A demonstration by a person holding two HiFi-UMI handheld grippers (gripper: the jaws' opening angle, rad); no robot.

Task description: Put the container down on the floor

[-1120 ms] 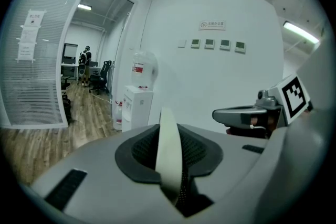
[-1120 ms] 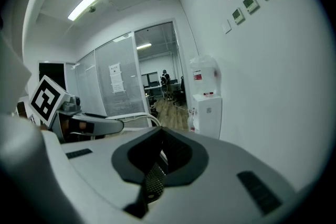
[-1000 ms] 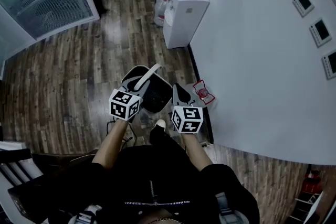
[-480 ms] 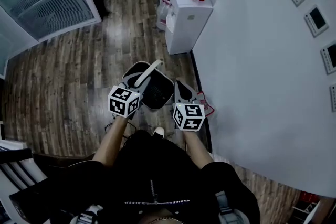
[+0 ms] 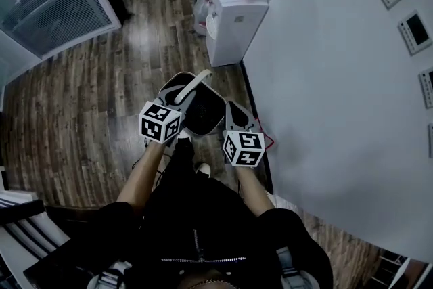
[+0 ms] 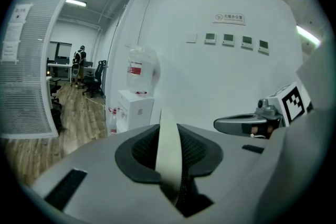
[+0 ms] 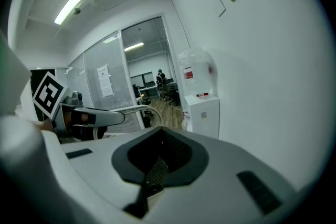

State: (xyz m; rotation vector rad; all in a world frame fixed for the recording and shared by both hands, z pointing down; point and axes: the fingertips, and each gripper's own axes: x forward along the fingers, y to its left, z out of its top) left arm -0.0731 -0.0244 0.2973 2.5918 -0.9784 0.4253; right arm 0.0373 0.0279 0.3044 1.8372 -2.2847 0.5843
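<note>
While left gripper (image 5: 181, 103) jaws clamp container (image 5: 203, 115) handle (image 5: 193, 84), right gripper (image 5: 231, 112) jaws seemingly together, wooden floor (image 5: 81, 98), white wall (image 5: 338, 91).

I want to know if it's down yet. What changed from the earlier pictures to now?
The container was carried a little forward, nearer the water dispenser, and the person's leg swung forward. Unchanged: the left gripper is shut on the handle, the right gripper is on the rim, and the container is off the floor.
</note>
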